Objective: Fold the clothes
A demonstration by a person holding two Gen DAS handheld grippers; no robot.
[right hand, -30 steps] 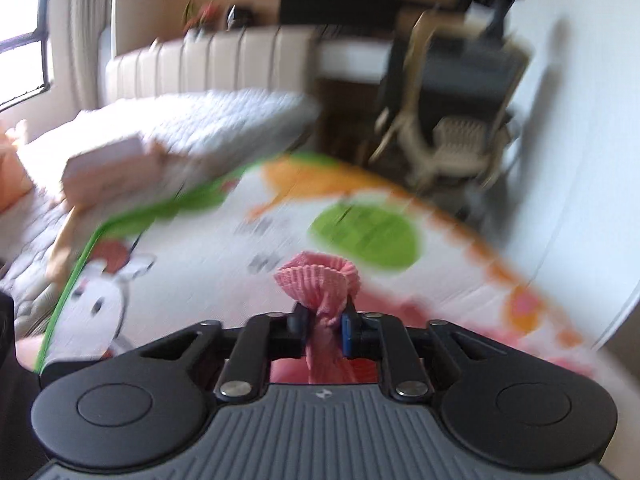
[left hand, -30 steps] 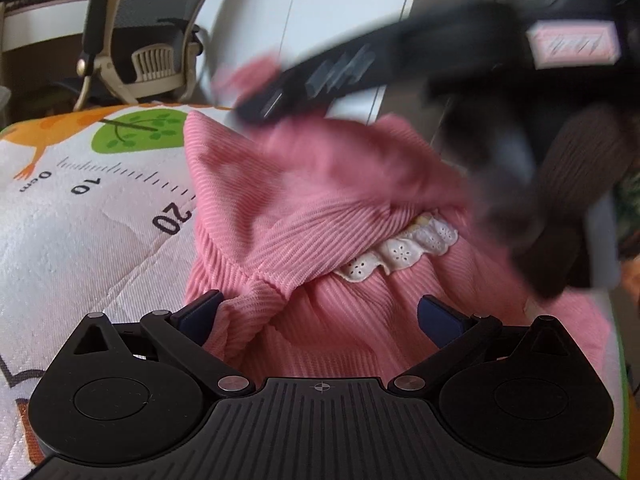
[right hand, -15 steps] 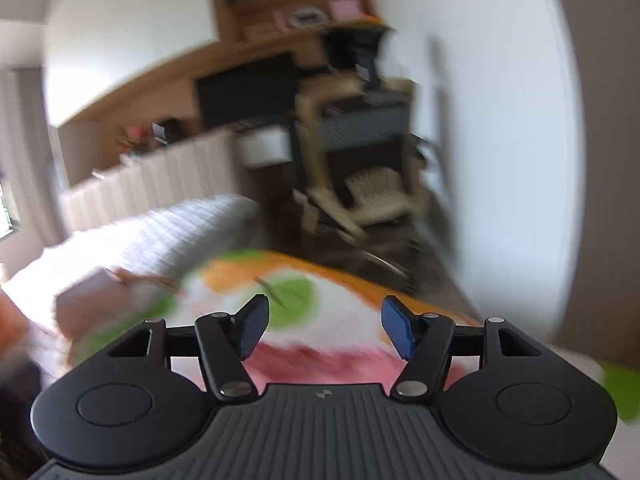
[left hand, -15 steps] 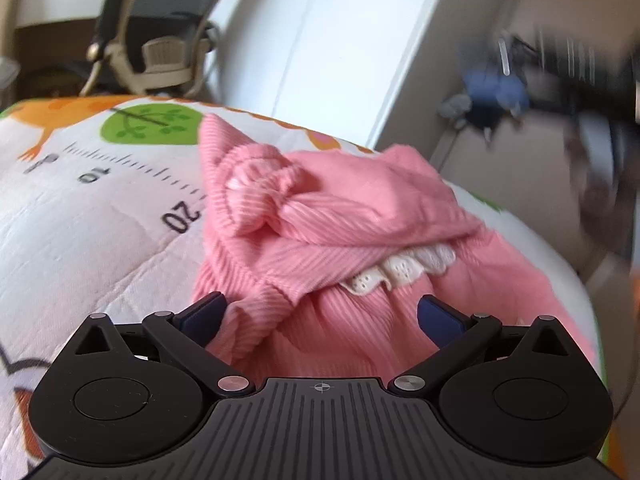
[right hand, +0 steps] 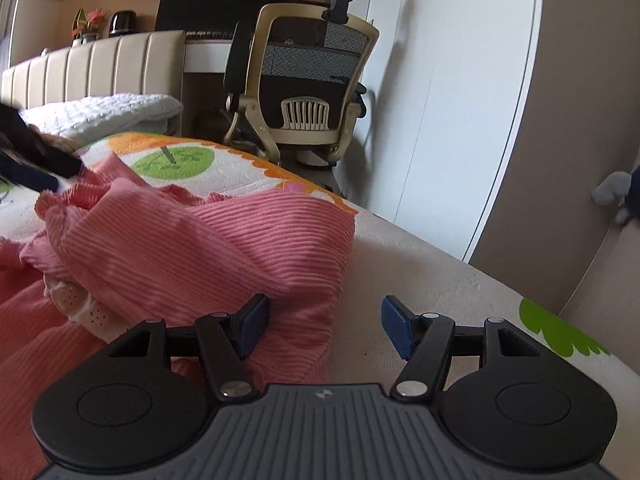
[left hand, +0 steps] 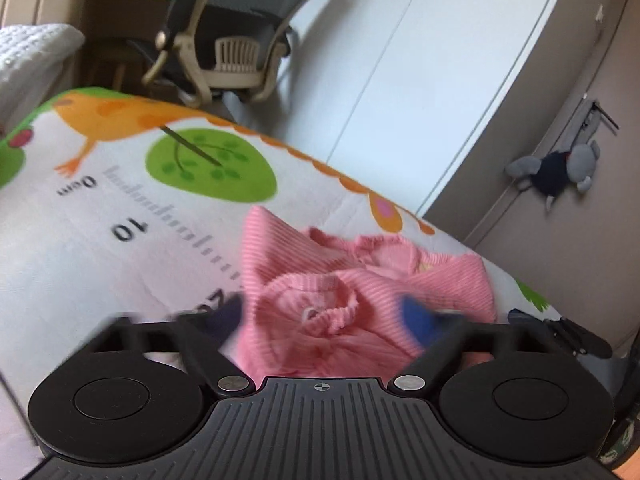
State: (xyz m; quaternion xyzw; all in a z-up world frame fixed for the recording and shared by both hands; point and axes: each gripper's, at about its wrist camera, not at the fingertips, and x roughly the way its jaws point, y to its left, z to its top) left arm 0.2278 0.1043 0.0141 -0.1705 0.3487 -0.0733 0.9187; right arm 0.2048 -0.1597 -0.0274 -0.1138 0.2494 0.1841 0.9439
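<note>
Pink ribbed garment (left hand: 360,300) bunched up in a loose heap on the printed play mat (left hand: 100,240), right next to the mat's ruler markings, with a ruffled cuff curled up on top of the pile. Same garment (right hand: 180,248) from the right wrist view sprawled across the mat (right hand: 420,280), with a bit of white lace trim (right hand: 76,300) poking out from under a fold, down on its near side. Left gripper (left hand: 324,314) hovering right over the heap, blue fingers (left hand: 418,316) spread wide on either side of the cuff, nothing pinched; pretty motion-blurred there, so hard to say whether the pads are touching fabric. Right gripper (right hand: 324,328) also wide open, sitting at the garment's edge, left pad just against the cloth, right pad over bare mat, holding nothing. Green tree blob (left hand: 212,164) and an orange bird (left hand: 108,116) printed on the mat beyond the garment. Further out past the mat's far edge, a beige mesh office chair (right hand: 304,80) by a white wall, and a white knitted blanket (right hand: 104,114) off to the garment's far left. Grey and navy plush toy (left hand: 560,172) hanging on the tan wall, well apart from the garment.
</note>
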